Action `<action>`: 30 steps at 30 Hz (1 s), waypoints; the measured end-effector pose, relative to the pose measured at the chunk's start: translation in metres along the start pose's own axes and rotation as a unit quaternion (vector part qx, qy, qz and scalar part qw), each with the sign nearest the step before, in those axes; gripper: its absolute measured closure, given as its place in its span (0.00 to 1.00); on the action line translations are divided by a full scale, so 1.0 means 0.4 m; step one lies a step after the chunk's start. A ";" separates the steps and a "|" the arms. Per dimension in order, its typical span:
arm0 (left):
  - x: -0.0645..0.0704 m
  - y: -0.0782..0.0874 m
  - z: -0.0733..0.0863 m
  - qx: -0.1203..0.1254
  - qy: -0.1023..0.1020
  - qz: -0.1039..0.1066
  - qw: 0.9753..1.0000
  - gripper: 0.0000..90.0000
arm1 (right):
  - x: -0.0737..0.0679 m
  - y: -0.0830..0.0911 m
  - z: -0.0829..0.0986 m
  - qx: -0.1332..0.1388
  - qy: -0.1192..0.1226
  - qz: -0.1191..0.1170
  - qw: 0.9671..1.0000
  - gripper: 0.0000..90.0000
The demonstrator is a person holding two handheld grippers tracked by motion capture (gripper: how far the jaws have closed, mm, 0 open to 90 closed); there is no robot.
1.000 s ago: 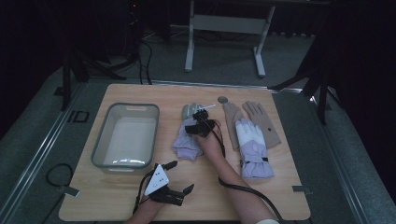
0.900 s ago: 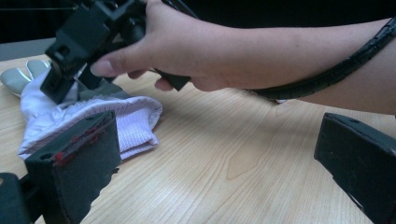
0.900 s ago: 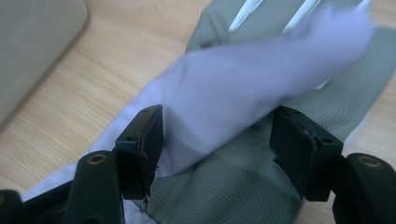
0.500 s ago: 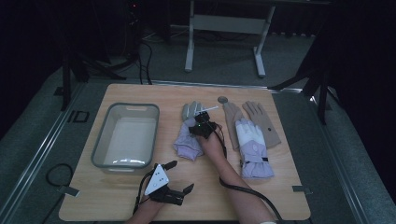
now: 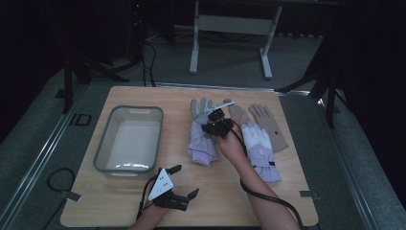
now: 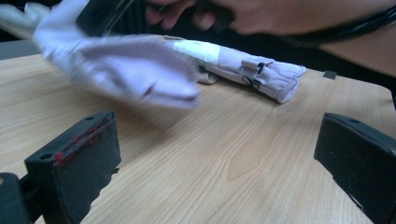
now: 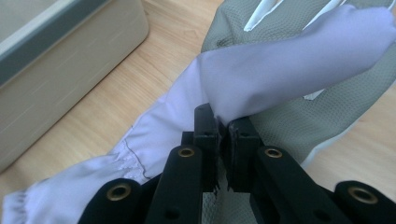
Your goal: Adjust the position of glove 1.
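Since a second ago the right gripper (image 5: 216, 120) has drawn slightly toward the person, pulling the lavender glove (image 5: 203, 143) with it, so more of the grey fingers at its far end (image 5: 201, 107) now lie uncovered; the left gripper (image 5: 178, 181) has stayed where it was. The lavender glove lies mid-table, its long axis running from the near cuff away toward the grey fingertips at the far edge. In the right gripper view the jaws are closed tight on a fold of the glove's lavender cloth (image 7: 261, 88), with grey mesh fabric (image 7: 299, 116) beneath. The right forearm reaches in from the bottom right, hand over the glove. The left gripper rests low near the table's near edge, jaws wide apart with nothing between them (image 6: 210, 168). Just right lies a second lavender-and-white glove (image 5: 258, 148), and beyond it a tan glove (image 5: 270, 124). A grey bin (image 5: 129, 139) stands left on the wooden table (image 5: 225, 196). The room beyond is dark, with a white metal stand (image 5: 230, 28) on grey carpet.
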State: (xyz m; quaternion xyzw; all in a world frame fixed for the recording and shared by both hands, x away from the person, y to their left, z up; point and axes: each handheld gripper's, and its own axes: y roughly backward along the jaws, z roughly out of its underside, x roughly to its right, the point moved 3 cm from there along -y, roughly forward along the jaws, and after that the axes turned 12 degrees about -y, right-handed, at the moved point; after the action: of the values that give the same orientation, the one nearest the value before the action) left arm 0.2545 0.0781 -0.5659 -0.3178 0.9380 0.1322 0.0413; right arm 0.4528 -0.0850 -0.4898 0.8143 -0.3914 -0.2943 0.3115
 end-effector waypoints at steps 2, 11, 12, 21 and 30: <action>-0.001 0.000 0.000 0.001 0.000 -0.001 1.000 0.00 | 0.000 0.041 -0.001 0.013 0.011 0.000 1.000 0.94; 0.001 0.000 0.000 0.001 -0.004 -0.001 1.000 0.00 | -0.007 0.181 0.044 0.036 0.055 0.011 0.998 0.94; 0.002 0.000 0.000 0.001 -0.004 -0.001 1.000 0.00 | -0.006 0.185 0.056 0.035 0.055 0.011 0.998 0.94; 0.002 0.000 -0.001 0.000 -0.007 0.000 1.000 0.00 | 0.033 0.092 0.137 -0.002 0.065 0.043 0.997 0.94; 0.001 0.000 0.000 0.002 -0.005 0.000 1.000 0.00 | 0.087 0.009 0.154 -0.033 0.040 0.040 0.998 0.92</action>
State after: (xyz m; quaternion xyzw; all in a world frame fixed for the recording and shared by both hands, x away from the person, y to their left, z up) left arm 0.2541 0.0778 -0.5658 -0.3170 0.9380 0.1322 0.0466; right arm 0.4248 -0.1326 -0.5344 0.7982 -0.4012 -0.2616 0.3654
